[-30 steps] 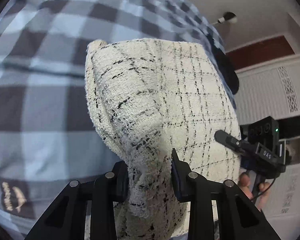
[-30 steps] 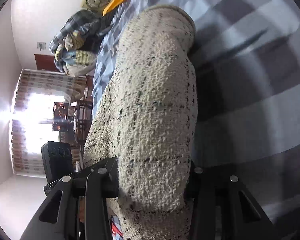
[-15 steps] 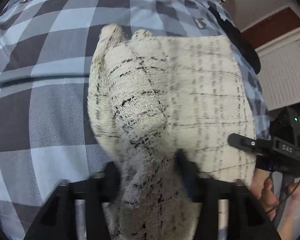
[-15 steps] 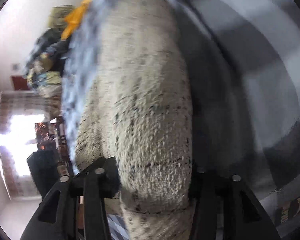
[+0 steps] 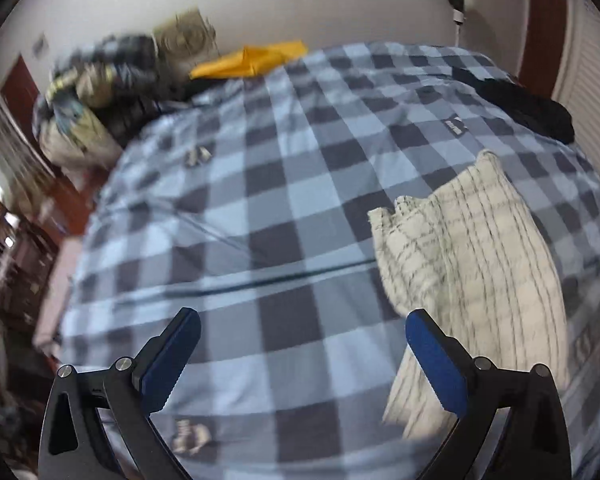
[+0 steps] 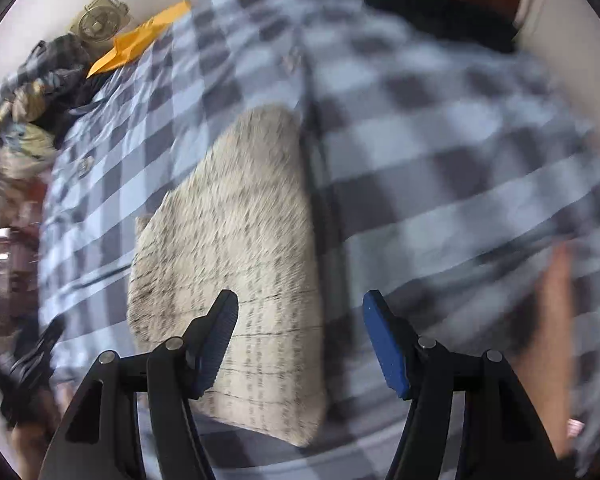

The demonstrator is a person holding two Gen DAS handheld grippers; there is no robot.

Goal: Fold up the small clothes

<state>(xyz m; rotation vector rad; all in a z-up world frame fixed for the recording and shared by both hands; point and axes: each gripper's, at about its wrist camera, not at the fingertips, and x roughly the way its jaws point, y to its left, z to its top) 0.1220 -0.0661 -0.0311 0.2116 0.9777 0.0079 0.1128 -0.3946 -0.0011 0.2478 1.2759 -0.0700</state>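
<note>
Nearest, the left gripper (image 5: 300, 322) is seen spread wide with nothing between its blue pads, its jaws just opened. The right gripper (image 6: 300, 304) is likewise released, freshly parted. The cream tweed garment with thin black checks (image 5: 472, 264) is laid folded on the blue-and-grey checked bedsheet (image 5: 260, 200). Farther off, a yellow cloth (image 5: 252, 60) is seen by the wall.

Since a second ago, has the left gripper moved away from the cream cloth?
Yes. The left gripper, jaws just opened with nothing between them, has pulled up and back; the cream cloth now lies off to its right on the checked bedspread.
</note>
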